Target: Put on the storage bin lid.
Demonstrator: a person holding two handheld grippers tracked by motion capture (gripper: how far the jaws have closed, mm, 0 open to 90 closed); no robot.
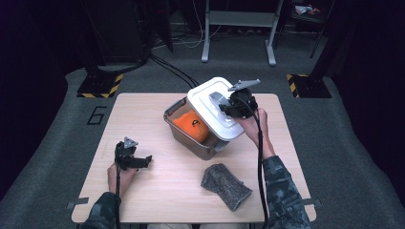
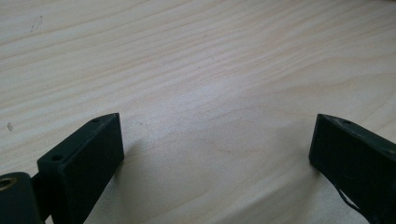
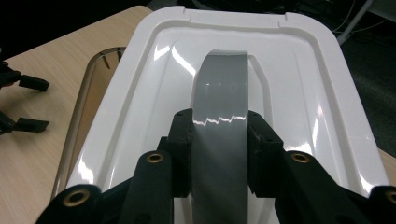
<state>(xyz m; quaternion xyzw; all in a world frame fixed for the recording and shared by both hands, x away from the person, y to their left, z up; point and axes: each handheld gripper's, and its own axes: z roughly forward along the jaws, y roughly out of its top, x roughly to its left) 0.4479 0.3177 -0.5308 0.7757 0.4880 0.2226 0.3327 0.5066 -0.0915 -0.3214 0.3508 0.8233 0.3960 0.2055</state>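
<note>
The right tool (image 1: 228, 106) was clamped on the grey handle (image 3: 219, 135) of the white lid (image 1: 215, 107), one jaw on each side of the strap, as the right gripper view showed plainly. That grip seemed a sensible one: the handle is the only raised part of the smooth lid. In the high view the lid sat right of centre, tilted and skewed over the clear box (image 1: 188, 136), covering its right part and leaving the left part open. I judged it was either going on or coming off; I could not tell which.

Inside the open part lay an orange thing (image 1: 192, 125) with a small dark mark on it, too small to read. Lower right of centre on the table (image 1: 157, 195), a grey speckled cloth (image 1: 224, 185) lay flat, well apart from the box.

The left tool (image 1: 143, 161) rested at the lower left of the high view, its jaws apart with nothing between them; the left gripper view showed bare wood grain under them. It looked parked out of the way while the other hand worked.

On the grey floor (image 1: 57, 138), left of the table, a large "6" (image 1: 97, 115) was marked. I saw no brand on the lid or box.
</note>
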